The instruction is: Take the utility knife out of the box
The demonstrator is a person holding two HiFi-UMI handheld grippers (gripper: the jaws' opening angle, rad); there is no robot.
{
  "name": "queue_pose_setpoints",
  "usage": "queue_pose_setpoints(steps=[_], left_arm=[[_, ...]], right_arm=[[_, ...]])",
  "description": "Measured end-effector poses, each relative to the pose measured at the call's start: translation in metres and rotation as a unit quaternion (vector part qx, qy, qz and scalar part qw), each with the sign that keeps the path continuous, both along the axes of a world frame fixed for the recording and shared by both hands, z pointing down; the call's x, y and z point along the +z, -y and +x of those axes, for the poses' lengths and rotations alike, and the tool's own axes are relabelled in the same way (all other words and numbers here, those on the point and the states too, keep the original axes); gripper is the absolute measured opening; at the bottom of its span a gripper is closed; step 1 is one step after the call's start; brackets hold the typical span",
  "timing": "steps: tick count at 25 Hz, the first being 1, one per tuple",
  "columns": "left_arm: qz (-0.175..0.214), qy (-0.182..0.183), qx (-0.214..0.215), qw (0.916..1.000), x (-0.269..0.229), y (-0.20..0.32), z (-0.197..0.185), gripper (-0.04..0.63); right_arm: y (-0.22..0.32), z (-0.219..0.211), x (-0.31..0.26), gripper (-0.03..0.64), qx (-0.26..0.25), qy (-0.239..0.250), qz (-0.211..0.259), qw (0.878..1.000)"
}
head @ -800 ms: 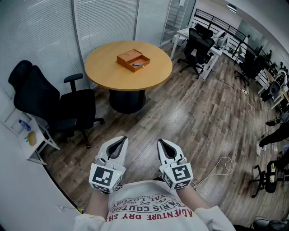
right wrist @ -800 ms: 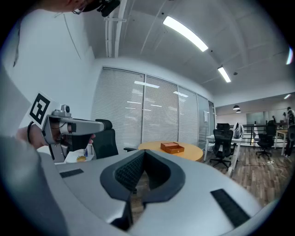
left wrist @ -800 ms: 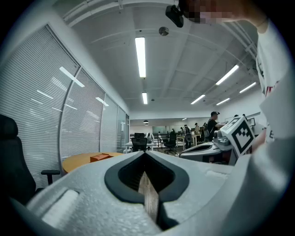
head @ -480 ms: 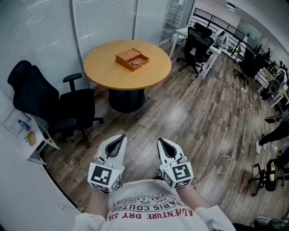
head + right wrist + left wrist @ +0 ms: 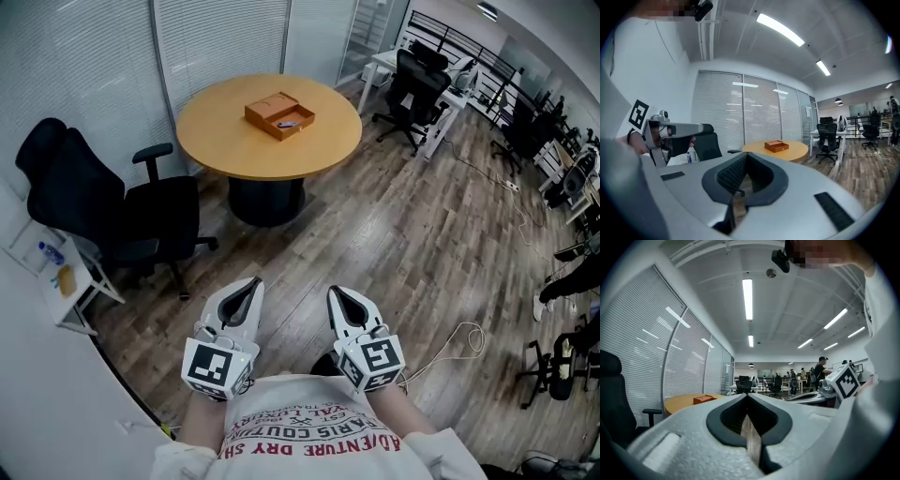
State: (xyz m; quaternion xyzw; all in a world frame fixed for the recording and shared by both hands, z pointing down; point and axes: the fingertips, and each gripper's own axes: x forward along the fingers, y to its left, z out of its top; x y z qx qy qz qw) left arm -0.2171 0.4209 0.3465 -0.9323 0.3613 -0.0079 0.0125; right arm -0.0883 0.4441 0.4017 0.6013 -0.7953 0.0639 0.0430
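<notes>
You are holding left gripper and right gripper near your chest, jaws sitting together on nothing. Box is lying open near the middle of the round worktop, well apart from both. The utility knife is possibly showing in its open half.

White shirt, 6 o'clock in head view: red print, upside-down to camera. Legible: "ADVENTURE DRY", "PARIS". Other lines too small to read.
</notes>
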Motion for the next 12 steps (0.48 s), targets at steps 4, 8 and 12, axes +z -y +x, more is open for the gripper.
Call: queue_pose_setpoints(steps=[4,8,12], left_arm=[[-0.009,-0.001,0.002,1.0000,0.004,0.015,0.008,-0.005],[-0.017,0.001,0.005,0.9998,0.009,0.035,0.032,-0.005],[-0.021,0.013,-0.005,0.9997,0.019,0.059,0.058,-0.005]], right_arm=[[0.010,0.005,0.004,0.008,-0.002,-0.002,-0.008,1.000],[0.027,0.027,0.011,0.008,-0.010,-0.003,-0.018,1.000],[0.053,0.051,0.024,0.008,-0.023,-0.005,-0.027,0.999]])
